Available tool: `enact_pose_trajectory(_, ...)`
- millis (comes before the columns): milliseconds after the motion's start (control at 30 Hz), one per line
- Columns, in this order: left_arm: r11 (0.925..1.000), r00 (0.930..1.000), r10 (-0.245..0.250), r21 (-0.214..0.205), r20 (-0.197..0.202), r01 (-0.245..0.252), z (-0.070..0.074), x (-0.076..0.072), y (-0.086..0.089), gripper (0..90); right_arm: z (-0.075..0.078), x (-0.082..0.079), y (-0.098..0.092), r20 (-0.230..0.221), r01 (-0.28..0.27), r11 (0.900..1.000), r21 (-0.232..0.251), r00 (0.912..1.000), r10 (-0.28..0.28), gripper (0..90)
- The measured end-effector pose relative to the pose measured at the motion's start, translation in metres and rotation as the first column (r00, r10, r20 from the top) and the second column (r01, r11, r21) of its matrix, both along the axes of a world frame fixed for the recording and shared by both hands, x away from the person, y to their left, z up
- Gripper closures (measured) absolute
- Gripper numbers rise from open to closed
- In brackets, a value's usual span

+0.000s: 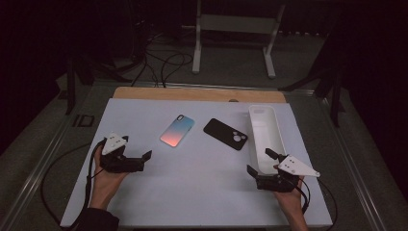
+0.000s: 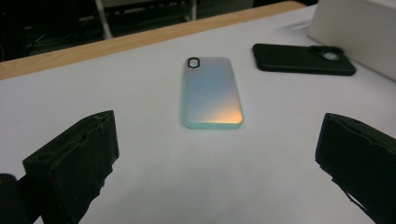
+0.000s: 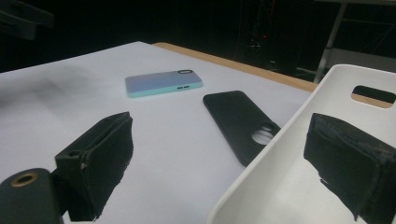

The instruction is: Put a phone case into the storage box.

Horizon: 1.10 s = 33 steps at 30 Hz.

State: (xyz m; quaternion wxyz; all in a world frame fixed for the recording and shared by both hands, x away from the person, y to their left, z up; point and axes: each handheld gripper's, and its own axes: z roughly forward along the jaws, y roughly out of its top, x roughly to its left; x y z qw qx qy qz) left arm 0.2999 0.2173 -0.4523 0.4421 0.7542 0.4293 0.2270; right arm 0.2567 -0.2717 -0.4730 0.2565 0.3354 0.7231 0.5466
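Note:
A pastel blue-to-orange phone case (image 1: 177, 131) lies face down mid-table, also in the left gripper view (image 2: 212, 92) and the right gripper view (image 3: 163, 83). To its right lies a black phone case (image 1: 225, 134) (image 2: 303, 59) (image 3: 243, 122) with a round camera hole. A long white bin (image 1: 266, 137) (image 3: 299, 163) stands at the right. My left gripper (image 1: 138, 150) (image 2: 219, 163) rests open at the table's left, pointing toward the pastel case, nothing between its jaws. My right gripper (image 1: 260, 161) (image 3: 219, 163) is open at the bin's near end, one jaw over the bin, one outside.
A white mat (image 1: 192, 183) covers the table; a wooden strip (image 1: 197, 94) runs along its far edge. Beyond the table stand a white metal frame (image 1: 235, 33) and loose cables (image 1: 163, 62) on the floor. Cables trail from both grippers.

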Motion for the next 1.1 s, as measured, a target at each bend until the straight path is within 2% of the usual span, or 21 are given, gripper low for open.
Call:
enact_pose_trajectory(167, 0.9997, 0.999, -0.008, 0.023, -0.043, 0.009, 0.002, 0.021, -0.007, 0.0, 0.0, 0.0, -0.001, -0.002, 0.001, 1.0, -0.001, 1.0, -0.001, 8.1)
enact_pose_trajectory(400, 0.9982, 0.9961, -0.023, 0.053, -0.085, 0.028, 0.001, 0.051, -0.022, 0.2, -0.001, 0.0, 0.0, -0.006, -0.001, 1.0, -0.001, 1.0, 0.001, 8.2)
enact_pose_trajectory(433, 0.9982, 0.9961, -0.023, 0.053, -0.085, 0.028, 0.001, 0.051, -0.022, 0.2, -0.001, 0.0, 0.0, -0.006, -0.001, 1.0, -0.001, 1.0, 0.001, 8.2)
enact_pose_trajectory(467, 0.9969, 0.9944, -0.03, 0.069, -0.102, 0.037, 0.0, 0.06, -0.027, 0.3, -0.001, 0.001, 0.0, -0.005, 0.0, 1.0, 0.001, 1.0, 0.0, 8.2)
enact_pose_trajectory(500, 0.9969, 0.9944, -0.03, 0.069, -0.102, 0.037, 0.0, 0.06, -0.027, 0.3, -0.001, 0.001, 0.0, -0.005, 0.0, 1.0, 0.001, 1.0, 0.0, 8.2)
enact_pose_trajectory(533, 0.9955, 0.993, -0.035, 0.084, -0.113, 0.044, -0.002, 0.068, -0.032, 0.3, -0.001, 0.001, 0.0, -0.005, -0.001, 1.0, 0.001, 1.0, 0.001, 8.2)
enact_pose_trajectory(633, 0.9943, 0.9911, -0.037, 0.095, -0.128, 0.049, -0.004, 0.076, -0.037, 0.4, -0.001, 0.001, 0.0, -0.006, -0.002, 1.0, 0.002, 1.0, 0.002, 8.2)
enact_pose_trajectory(667, 0.9935, 0.9889, -0.037, 0.101, -0.144, 0.052, -0.007, 0.084, -0.041, 0.4, -0.001, 0.001, 0.0, -0.007, -0.003, 1.0, 0.002, 1.0, 0.003, 8.2)
enact_pose_trajectory(867, 0.9907, 0.9832, -0.044, 0.119, -0.177, 0.066, -0.014, 0.1, -0.052, 0.5, -0.001, 0.001, -0.001, -0.006, -0.004, 1.0, 0.004, 1.0, 0.004, 8.2)
enact_pose_trajectory(933, 0.9868, 0.9802, -0.047, 0.143, -0.192, 0.076, -0.018, 0.109, -0.057, 0.5, -0.001, 0.001, -0.001, -0.006, -0.005, 1.0, 0.004, 1.0, 0.005, 8.2)
enact_pose_trajectory(1100, 0.9856, 0.9757, -0.046, 0.149, -0.214, 0.08, -0.023, 0.118, -0.062, 0.5, -0.001, 0.001, 0.0, -0.008, -0.007, 1.0, 0.003, 0.9999, 0.007, 8.2)
